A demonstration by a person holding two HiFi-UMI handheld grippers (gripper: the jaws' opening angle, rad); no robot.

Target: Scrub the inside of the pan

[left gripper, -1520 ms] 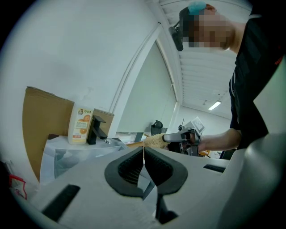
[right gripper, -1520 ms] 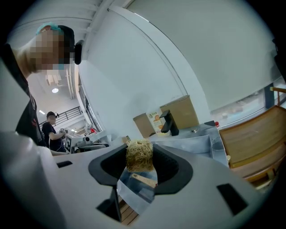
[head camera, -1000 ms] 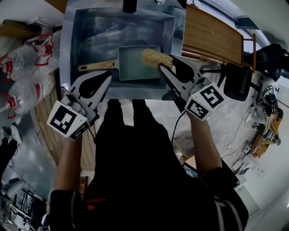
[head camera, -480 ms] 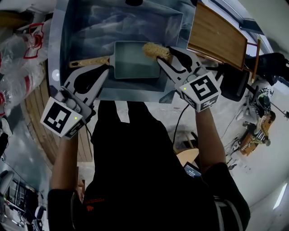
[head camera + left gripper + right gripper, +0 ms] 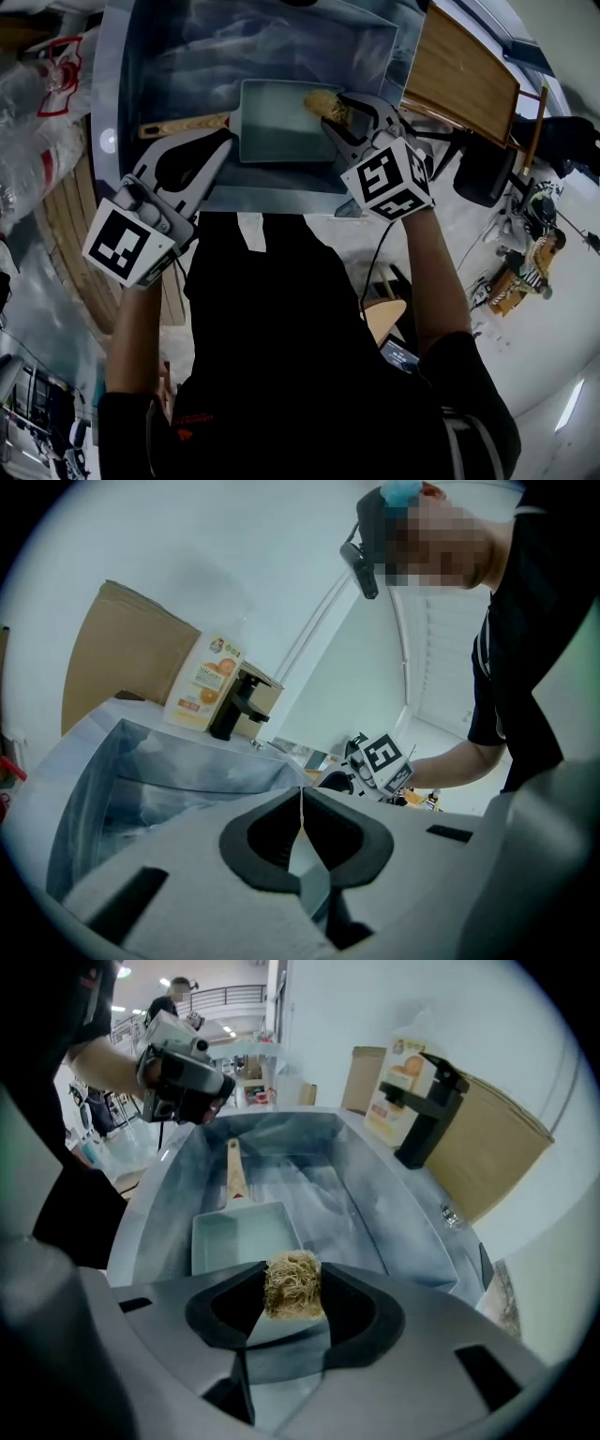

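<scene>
A pale rectangular pan (image 5: 277, 122) (image 5: 239, 1232) with a wooden handle (image 5: 183, 125) (image 5: 232, 1171) lies in the steel sink (image 5: 108, 94) (image 5: 375, 1204). My right gripper (image 5: 333, 114) (image 5: 292, 1290) is shut on a tan fibrous scrubber (image 5: 323, 101) (image 5: 292, 1283) and holds it over the pan's right end. My left gripper (image 5: 223, 142) (image 5: 302, 803) is shut with nothing in it. It hovers at the sink's near edge, just in front of the handle. The left gripper view looks over the sink (image 5: 141, 761) toward the right gripper (image 5: 380, 759); the pan is hidden there.
A black faucet (image 5: 422, 1110) (image 5: 234, 700) and an orange-printed carton (image 5: 403, 1077) (image 5: 206, 682) stand behind the sink, with brown cardboard (image 5: 112, 658) beside them. A wooden board (image 5: 459, 70) lies right of the sink. Plastic bags (image 5: 37, 103) sit to its left.
My right gripper has carried the scrubber left and inward, from the pan's right rim to over its right end. The left gripper has stayed near the handle.
</scene>
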